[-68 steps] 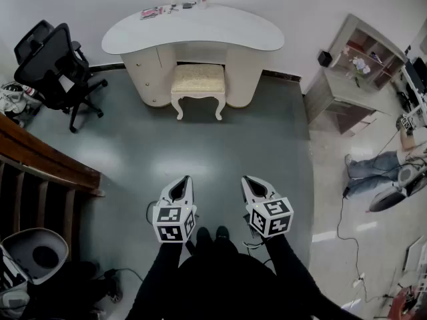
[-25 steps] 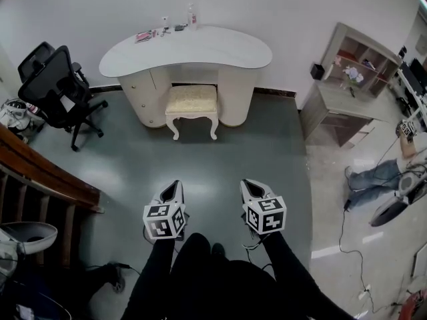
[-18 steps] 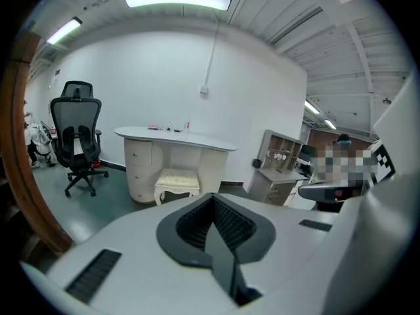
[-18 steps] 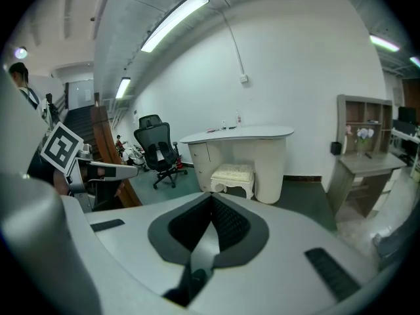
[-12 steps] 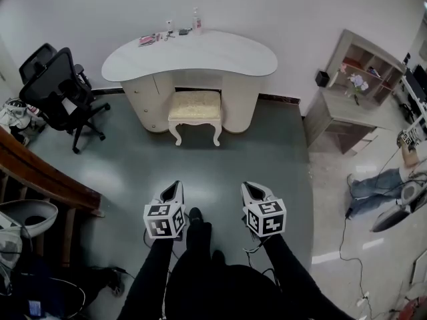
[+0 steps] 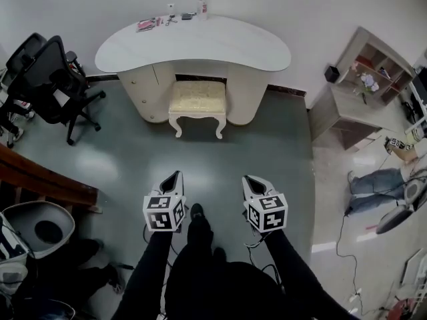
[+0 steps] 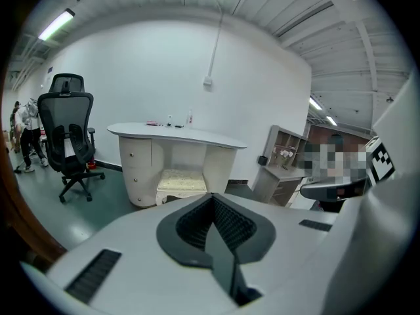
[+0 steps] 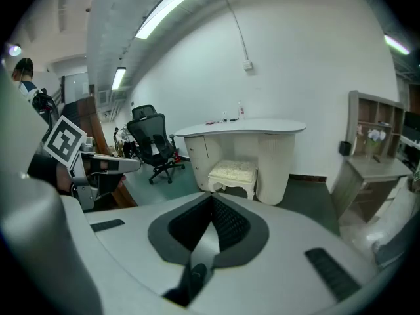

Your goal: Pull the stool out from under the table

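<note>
The left tool (image 6: 175, 176) and the right tool (image 6: 249, 179), each a white two-jaw grasper carrying a black-and-white marker cube, are held side by side over the grey-green floor (image 6: 133, 152). Both are well apart from the white kidney-shaped tabletop (image 6: 193, 42) and point toward it. In the left gripper view the left tool's jaws lie together with nothing between them; in the right gripper view the right tool's jaws likewise meet on nothing. The cream cushioned stool with white curved legs (image 6: 197, 97) stands in the knee gap beneath the tabletop, its rear part under the tabletop's front edge and its front legs out on the floor. A small clear bottle (image 6: 201, 9) and a pink item (image 6: 147, 25) lie at the tabletop's far edge. A black mesh office chair (image 6: 47, 72) stands left of the tabletop, and a wooden shelf unit (image 6: 370, 62) stands to its right.
</note>
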Demonstrator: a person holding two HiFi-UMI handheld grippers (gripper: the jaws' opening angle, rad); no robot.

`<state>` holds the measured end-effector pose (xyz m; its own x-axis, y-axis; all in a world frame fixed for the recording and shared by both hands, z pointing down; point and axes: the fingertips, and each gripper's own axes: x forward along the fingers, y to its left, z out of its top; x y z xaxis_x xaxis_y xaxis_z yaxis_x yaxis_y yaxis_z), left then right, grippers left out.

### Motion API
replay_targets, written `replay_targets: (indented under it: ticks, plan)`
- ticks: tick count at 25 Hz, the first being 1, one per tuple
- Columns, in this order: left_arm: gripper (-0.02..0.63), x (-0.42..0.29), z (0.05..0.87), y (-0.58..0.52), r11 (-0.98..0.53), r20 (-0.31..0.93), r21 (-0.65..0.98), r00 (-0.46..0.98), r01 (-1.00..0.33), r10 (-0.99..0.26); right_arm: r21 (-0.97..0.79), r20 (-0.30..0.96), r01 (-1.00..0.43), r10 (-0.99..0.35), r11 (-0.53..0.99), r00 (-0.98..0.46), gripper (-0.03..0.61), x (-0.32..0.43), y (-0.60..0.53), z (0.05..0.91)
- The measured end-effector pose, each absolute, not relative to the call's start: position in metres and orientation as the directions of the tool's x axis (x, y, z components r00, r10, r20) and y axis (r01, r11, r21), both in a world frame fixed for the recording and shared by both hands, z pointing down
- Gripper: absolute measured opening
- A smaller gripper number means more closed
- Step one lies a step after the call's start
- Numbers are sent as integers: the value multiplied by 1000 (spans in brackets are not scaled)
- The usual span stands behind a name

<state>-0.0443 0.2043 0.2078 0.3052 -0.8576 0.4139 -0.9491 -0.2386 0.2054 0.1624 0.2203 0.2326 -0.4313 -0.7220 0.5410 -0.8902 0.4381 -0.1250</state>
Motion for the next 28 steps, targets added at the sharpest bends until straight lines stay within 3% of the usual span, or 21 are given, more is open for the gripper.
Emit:
replay_targets:
  ticks: [20, 28]
  plan:
    - [8, -111, 251, 48, -272, 482, 233, 353, -934, -802, -84, 617, -910, -696, 406, -368, 3, 89, 64, 266]
    - [12, -127, 278, 6, -232, 501, 255, 333, -939, -799, -47, 649, -936, -701, 350, -295, 3, 94, 22, 301]
